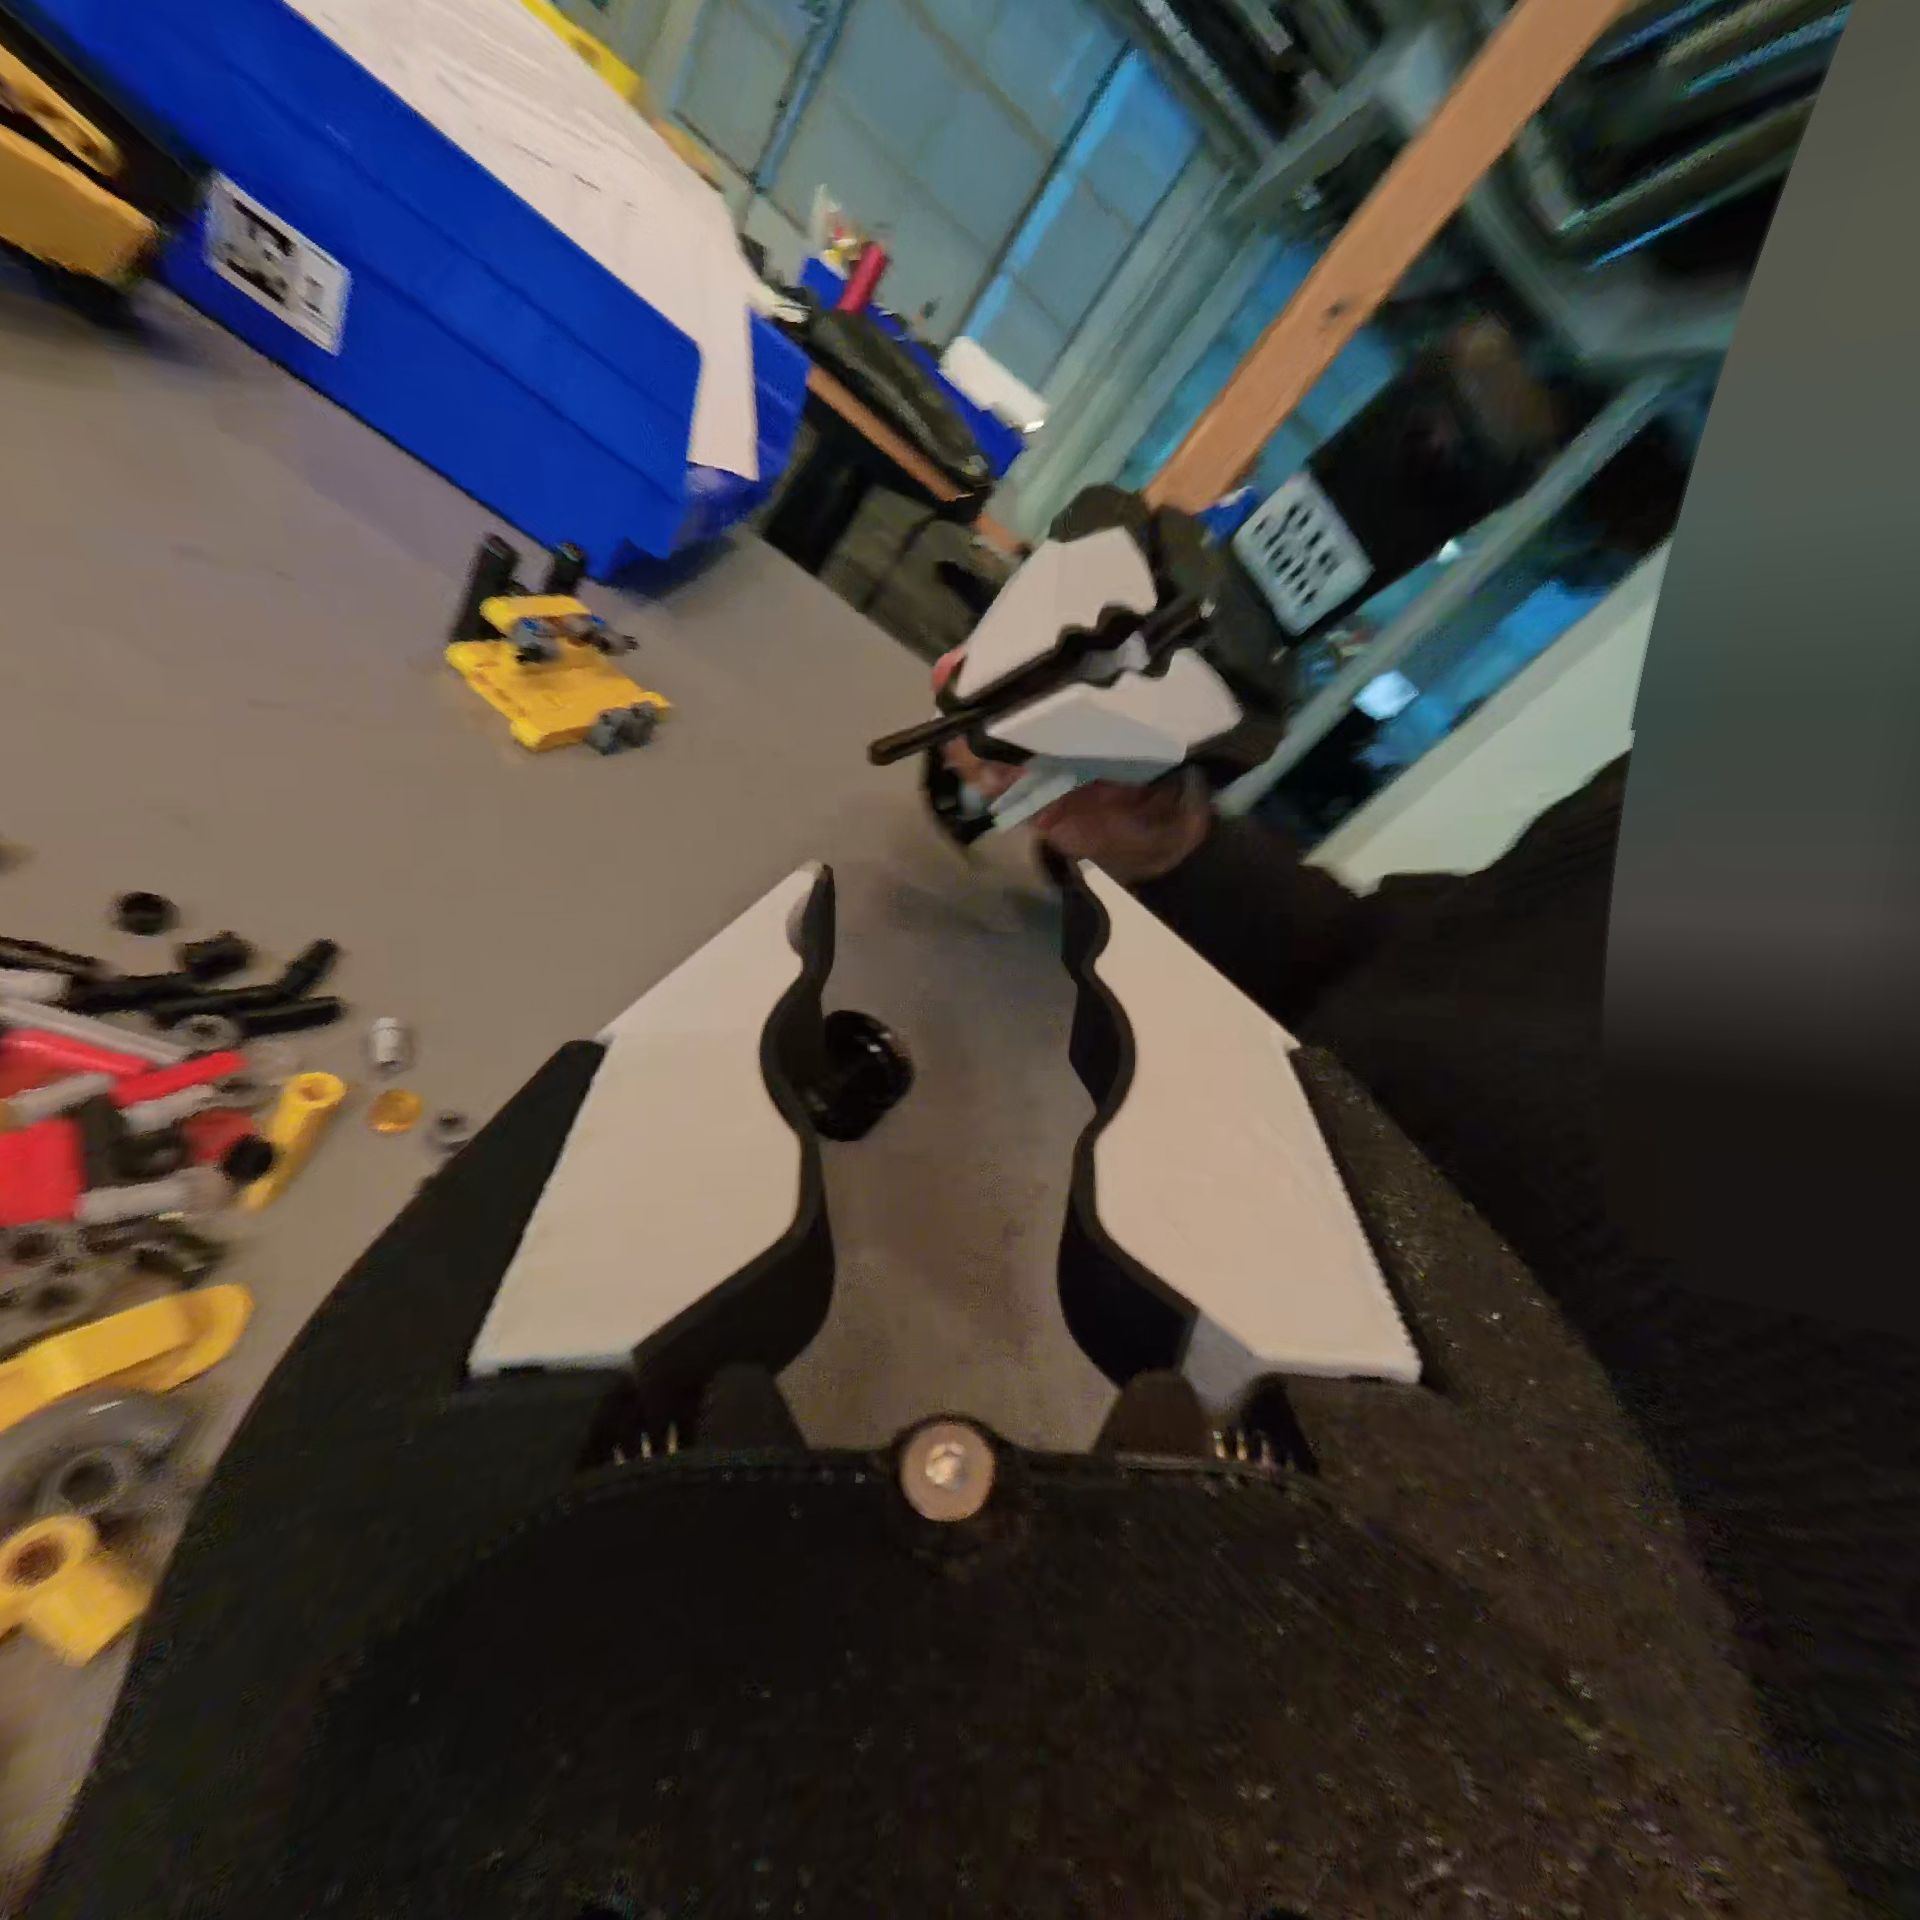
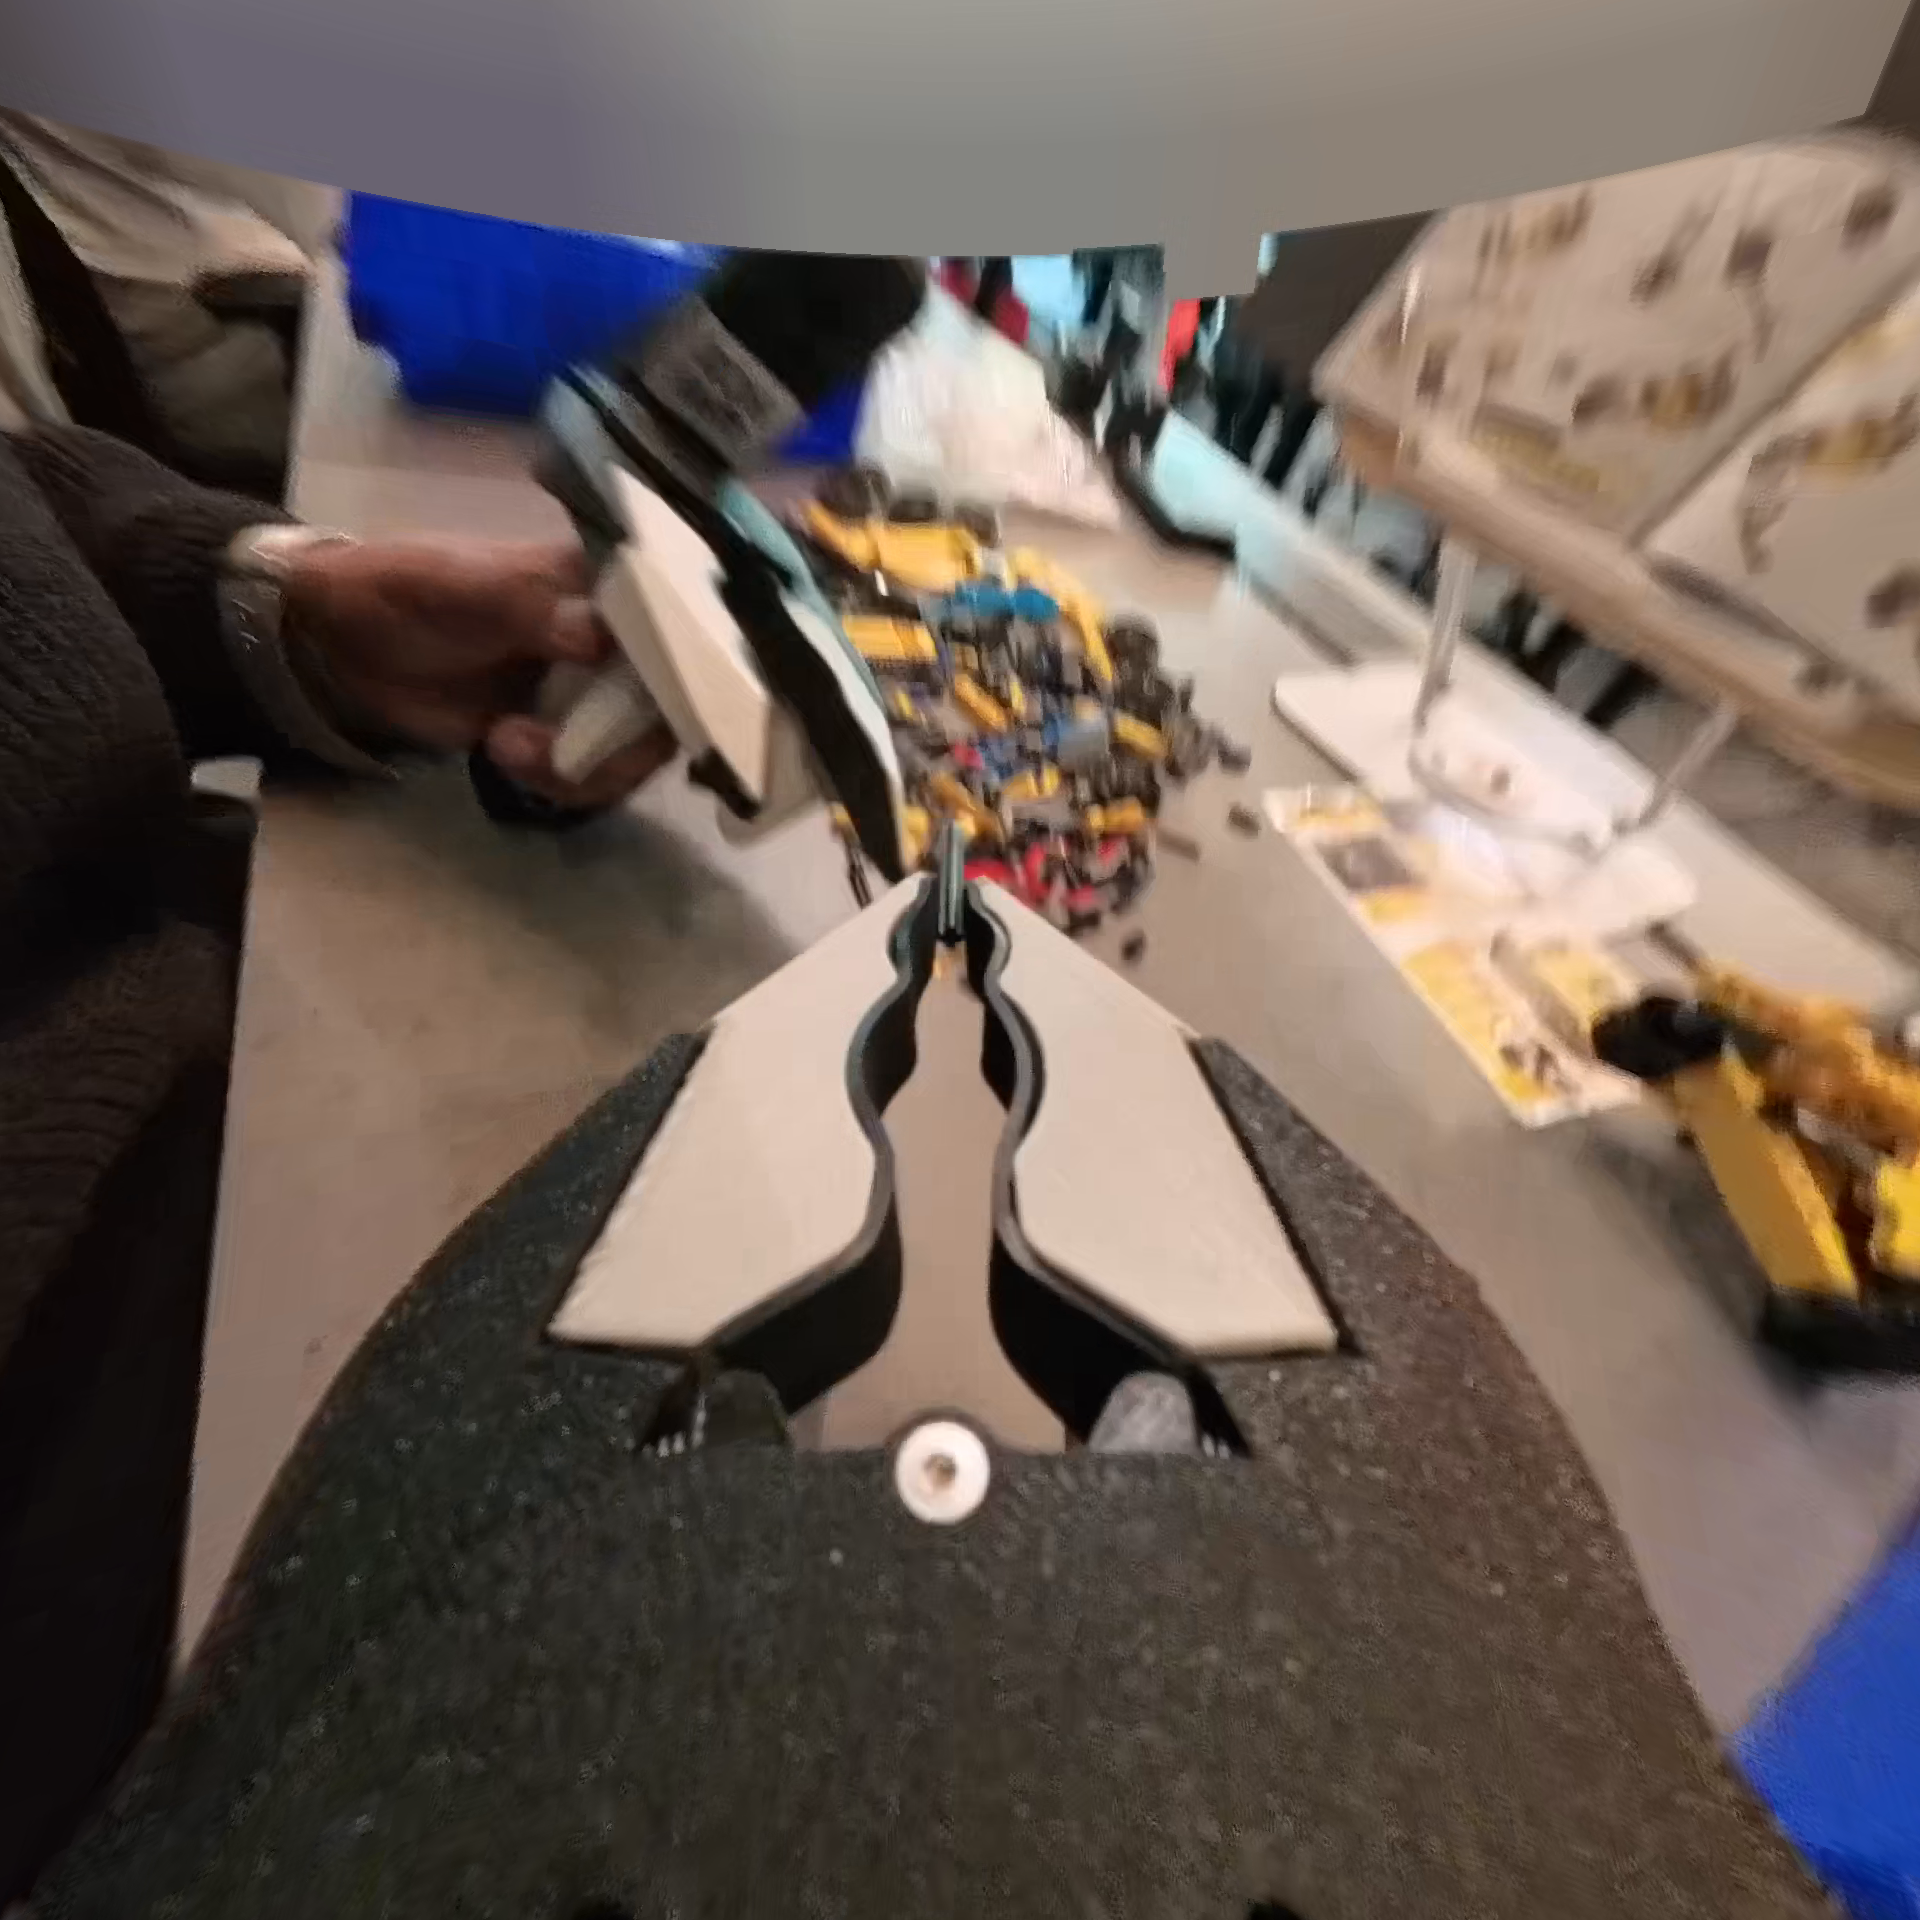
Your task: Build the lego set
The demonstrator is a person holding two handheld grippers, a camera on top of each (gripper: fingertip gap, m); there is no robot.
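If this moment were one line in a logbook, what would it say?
left gripper: open, empty, above black ring | right gripper: shut on thin black rod | table: loose toy parts

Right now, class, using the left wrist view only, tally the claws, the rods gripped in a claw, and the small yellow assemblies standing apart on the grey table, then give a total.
Claws: 2 (left claw, open; right claw, shut)
Gripped rods: 1 (black rod, in the right claw)
Yellow assemblies standing apart: 1 (yellow assembly)
Total: 4
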